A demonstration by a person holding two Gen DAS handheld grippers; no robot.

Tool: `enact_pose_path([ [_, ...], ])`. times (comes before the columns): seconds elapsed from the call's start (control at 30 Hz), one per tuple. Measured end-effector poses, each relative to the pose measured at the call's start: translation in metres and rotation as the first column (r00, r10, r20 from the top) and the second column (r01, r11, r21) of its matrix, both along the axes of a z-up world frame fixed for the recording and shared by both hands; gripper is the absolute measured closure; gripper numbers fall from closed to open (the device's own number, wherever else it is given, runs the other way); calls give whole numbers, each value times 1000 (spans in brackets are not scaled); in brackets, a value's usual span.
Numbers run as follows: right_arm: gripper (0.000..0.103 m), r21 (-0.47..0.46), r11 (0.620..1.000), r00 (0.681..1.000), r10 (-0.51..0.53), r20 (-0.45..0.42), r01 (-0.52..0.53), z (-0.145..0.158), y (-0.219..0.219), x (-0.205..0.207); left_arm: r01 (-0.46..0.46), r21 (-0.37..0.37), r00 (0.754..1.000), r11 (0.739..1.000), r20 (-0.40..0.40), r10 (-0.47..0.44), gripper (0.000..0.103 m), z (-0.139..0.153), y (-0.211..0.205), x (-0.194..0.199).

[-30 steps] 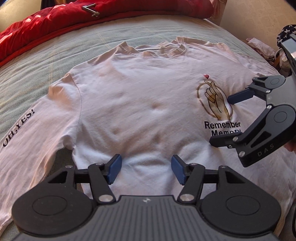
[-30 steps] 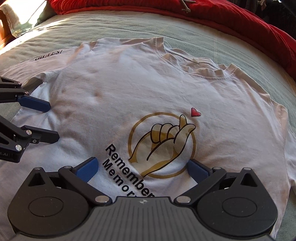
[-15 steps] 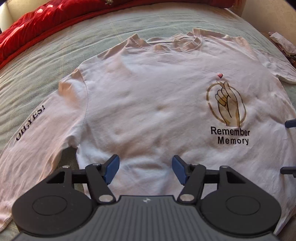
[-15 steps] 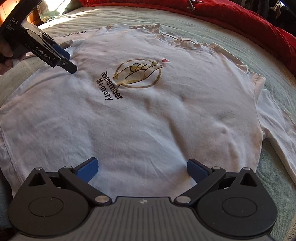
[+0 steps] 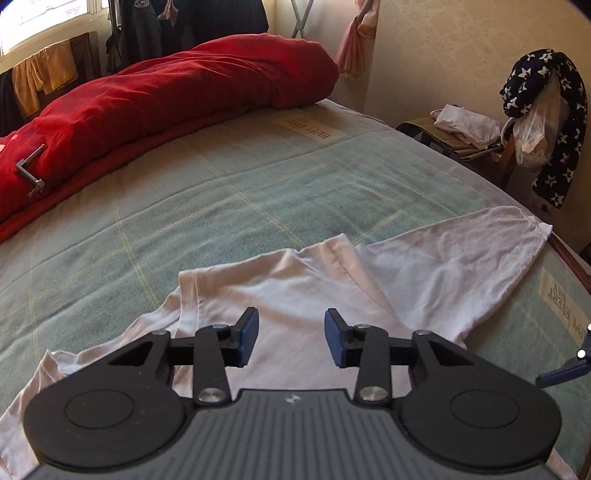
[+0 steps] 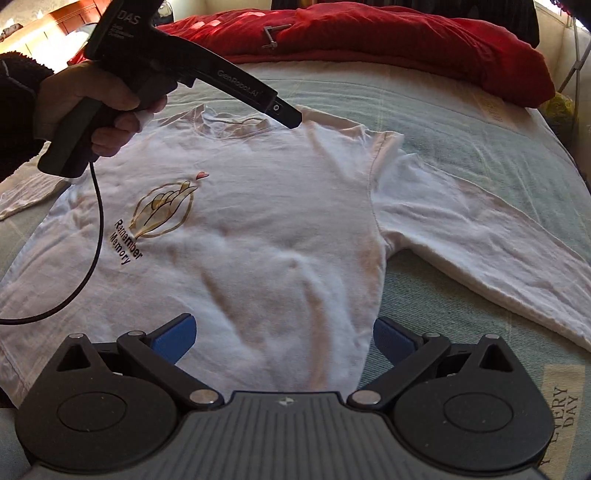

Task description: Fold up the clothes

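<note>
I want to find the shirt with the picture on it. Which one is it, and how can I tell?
Look at the big bed with the green cover and the red duvet at its far end. The white shirt lies spread flat in the middle. Only it has a gold hand drawing, a tiny heart and the words "Remember Memory".

one white shirt (image 6: 266,229), one red duvet (image 5: 155,99), two tongs (image 5: 291,338) (image 6: 282,338)

Bedroom clutter around a green bed

A red duvet (image 5: 155,99) fills the upper left; a star-patterned dark garment (image 5: 554,122) hangs upper right above folded white cloths (image 5: 465,123).
</note>
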State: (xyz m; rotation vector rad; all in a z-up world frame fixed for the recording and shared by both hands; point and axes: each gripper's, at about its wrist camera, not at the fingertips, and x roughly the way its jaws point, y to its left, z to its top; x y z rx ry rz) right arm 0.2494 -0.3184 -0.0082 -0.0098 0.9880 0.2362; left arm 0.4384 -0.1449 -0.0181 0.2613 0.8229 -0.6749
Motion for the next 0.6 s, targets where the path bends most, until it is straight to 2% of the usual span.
enact_pose_path([
  [0.13,0,-2,999,998,-54,19,54,-2,-34,0,-77,13,996,997,-46,78,71,-13,-18,31],
  [0.4,0,36,991,991,-132,29,131,-9,-84,10,-168,120,983,979,-52,175,70,-46,-26,67],
  [0.43,0,32,990,990,-136,33,134,-9,-88,11,-193,119,978,974,-52,200,66,-49,-24,73],
  [0.53,0,34,988,988,-153,39,151,-7,-100,11,-260,79,959,963,-94,266,68,-48,-15,87],
  [0.6,0,36,985,985,-171,37,169,-7,-106,9,-274,83,958,958,-66,280,69,-40,-18,81],
])
